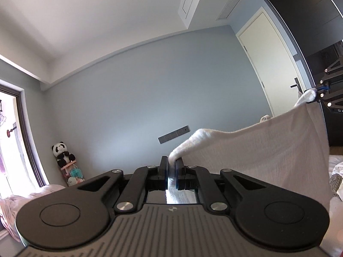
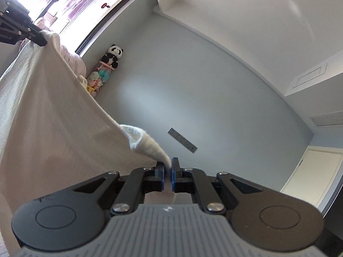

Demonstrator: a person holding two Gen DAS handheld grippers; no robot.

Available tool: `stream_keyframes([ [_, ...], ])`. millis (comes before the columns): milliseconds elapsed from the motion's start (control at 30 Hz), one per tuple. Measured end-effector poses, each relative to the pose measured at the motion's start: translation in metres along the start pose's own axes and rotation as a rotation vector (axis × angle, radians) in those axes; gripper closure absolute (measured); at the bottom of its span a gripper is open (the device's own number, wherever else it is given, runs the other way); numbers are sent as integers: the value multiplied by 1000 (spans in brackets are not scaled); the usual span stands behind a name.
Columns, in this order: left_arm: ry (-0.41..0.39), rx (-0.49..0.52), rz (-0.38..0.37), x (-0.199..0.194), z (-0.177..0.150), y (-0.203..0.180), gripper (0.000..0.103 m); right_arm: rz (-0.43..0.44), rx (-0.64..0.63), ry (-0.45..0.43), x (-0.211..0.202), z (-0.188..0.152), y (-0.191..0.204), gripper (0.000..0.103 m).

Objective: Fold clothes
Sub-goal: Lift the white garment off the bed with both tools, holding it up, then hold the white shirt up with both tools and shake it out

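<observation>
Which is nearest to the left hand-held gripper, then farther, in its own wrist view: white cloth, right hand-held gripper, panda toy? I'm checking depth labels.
1. White cloth: pinched in the left hand-held gripper.
2. Right hand-held gripper: right side, holding the cloth's other corner.
3. Panda toy: far left, against the wall.

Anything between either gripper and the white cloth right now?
Nothing visible. The left gripper and the right gripper are each shut on a corner of the white cloth, which hangs spread between them. Where it must land is out of view.
</observation>
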State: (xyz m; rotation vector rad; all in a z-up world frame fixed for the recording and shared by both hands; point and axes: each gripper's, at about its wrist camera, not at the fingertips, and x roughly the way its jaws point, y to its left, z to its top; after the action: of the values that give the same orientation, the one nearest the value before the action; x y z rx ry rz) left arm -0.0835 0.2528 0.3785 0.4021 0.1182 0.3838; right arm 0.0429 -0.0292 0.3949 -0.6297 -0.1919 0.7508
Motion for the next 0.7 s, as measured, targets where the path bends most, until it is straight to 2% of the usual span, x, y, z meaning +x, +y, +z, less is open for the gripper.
stream_keyframes([
  [100,-1,5,17,10,2,0,99,36,15,25,6,-3,-8,96],
  [233,25,36,23,36,-5,-12,99,24,-14,55,39,-10,-7,96],
  [500,126,63,39,135,-27,-35,99,-49,-30,119,159,-42,5,96],
  [700,105,78,114,203,-19,-34,99,-163,-28,89,239,-48,-3,96],
])
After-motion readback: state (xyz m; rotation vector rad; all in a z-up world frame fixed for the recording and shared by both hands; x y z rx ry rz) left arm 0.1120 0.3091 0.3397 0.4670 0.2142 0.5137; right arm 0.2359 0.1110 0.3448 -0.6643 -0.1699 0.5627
